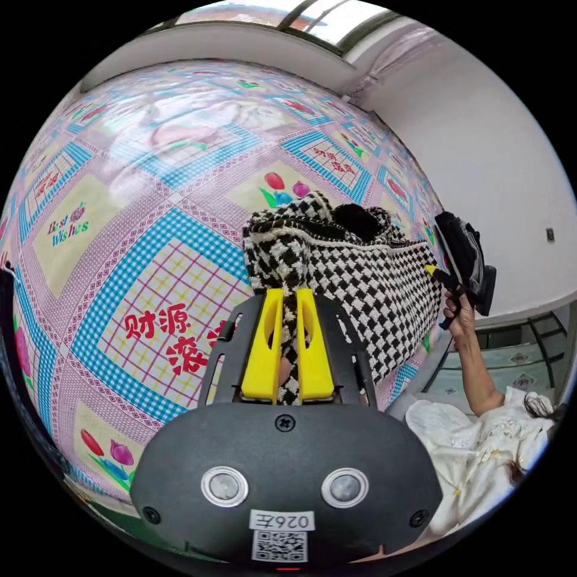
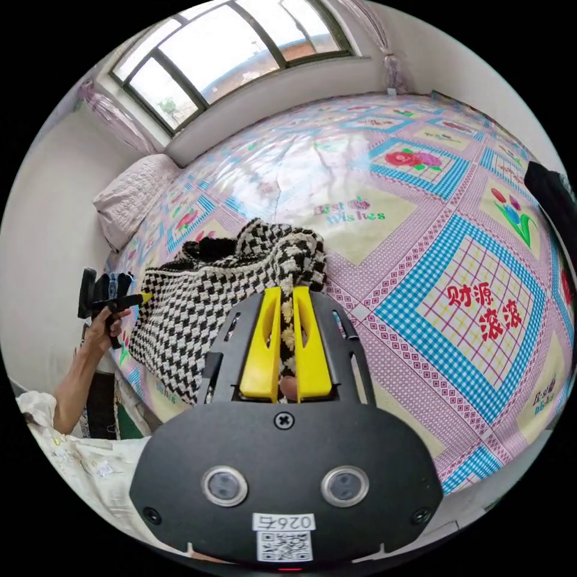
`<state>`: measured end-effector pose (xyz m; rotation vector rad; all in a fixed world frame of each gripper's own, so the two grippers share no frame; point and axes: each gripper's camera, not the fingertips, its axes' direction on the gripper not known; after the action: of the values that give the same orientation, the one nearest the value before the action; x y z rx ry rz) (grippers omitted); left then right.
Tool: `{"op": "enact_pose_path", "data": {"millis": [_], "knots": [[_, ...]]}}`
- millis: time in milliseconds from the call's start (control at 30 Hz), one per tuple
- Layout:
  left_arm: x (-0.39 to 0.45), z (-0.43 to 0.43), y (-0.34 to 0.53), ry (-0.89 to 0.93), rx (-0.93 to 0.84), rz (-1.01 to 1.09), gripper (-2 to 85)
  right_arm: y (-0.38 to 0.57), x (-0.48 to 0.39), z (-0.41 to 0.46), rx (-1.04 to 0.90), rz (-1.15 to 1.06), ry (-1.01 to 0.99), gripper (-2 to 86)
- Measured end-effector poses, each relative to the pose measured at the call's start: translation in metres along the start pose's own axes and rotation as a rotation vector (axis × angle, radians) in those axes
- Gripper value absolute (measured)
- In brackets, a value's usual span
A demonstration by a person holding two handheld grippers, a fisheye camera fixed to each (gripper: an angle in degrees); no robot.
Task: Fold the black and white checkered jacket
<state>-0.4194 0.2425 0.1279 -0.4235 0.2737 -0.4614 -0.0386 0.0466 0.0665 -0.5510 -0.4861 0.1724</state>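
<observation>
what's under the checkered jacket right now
The jacket lies bunched on the patterned bedspread, held at opposite ends by the left gripper and right gripper. The bedspread shows all around it; the part directly beneath the jacket is covered.

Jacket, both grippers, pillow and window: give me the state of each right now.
Checkered jacket: bunched and lifted off the bed, stretched between the two grippers.
Left gripper: shut on the jacket's edge.
Right gripper: shut on the jacket's edge.
Patterned bedspread: spread flat over the bed.
Pillow: lying at the bed's far end by the wall.
Window: daylight behind it; whether it is open, I cannot tell.
</observation>
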Motion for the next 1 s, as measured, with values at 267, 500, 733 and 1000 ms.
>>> {"op": "enact_pose_path", "data": {"millis": [267, 500, 733, 1000], "knots": [[0.052, -0.101, 0.083, 0.437, 0.260, 0.335, 2.2, 0.050, 0.030, -0.112, 0.220, -0.293, -0.516, -1.1], [0.007, -0.070, 0.192, 0.620, -0.164, 0.039, 4.9, 0.120, 0.098, -0.134, -0.049, -0.253, -0.595, -0.6], [-0.031, -0.097, 0.205, 0.444, 0.276, -0.291, 7.5, 0.153, 0.197, -0.156, 0.418, 0.265, -0.542, 0.5], [0.048, -0.074, 0.088, 0.163, 0.295, -0.112, 16.7, 0.075, 0.128, -0.070, 0.275, 0.099, -0.490, 3.8]]}}
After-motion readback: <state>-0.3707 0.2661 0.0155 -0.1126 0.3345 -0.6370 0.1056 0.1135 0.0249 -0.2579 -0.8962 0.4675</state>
